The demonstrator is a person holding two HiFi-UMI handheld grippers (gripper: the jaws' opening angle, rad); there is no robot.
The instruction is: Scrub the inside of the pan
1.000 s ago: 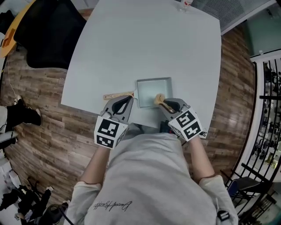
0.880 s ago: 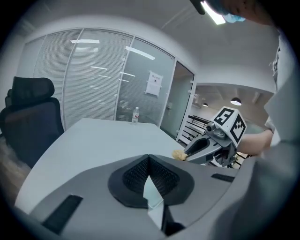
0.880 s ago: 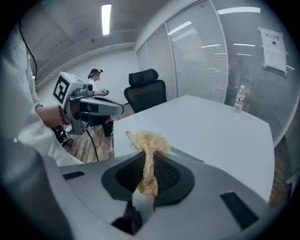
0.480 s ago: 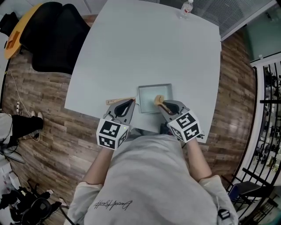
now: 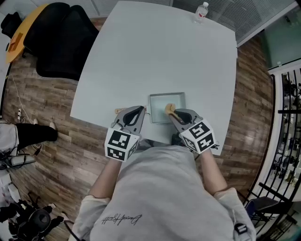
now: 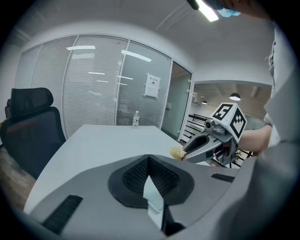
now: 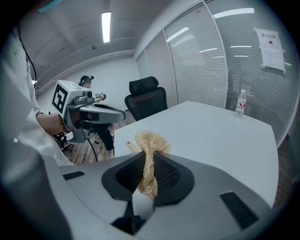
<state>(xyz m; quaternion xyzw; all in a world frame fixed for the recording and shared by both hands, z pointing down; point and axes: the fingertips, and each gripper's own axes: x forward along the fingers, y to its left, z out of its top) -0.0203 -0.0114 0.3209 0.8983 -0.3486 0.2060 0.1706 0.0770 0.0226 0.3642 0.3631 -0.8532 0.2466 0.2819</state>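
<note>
White tabletop [image 5: 155,56]; square pan [image 5: 160,104] near its front edge. Left claw [image 5: 139,112] closed together at pan's wooden handle [image 5: 118,111]; hold on it unclear. Right claw [image 5: 174,113] clamped on straw scrubber [image 5: 170,108], tuft inside pan, right side. Scrubbing looks under way; most of the inside likely left. Bottle [image 5: 201,10] label, wall notice [image 7: 269,42], shirt script [image 5: 121,219]: unreadable.

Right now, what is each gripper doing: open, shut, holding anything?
Left gripper: shut, nothing visible between the jaws.
Right gripper: shut on the scrubber.
</note>
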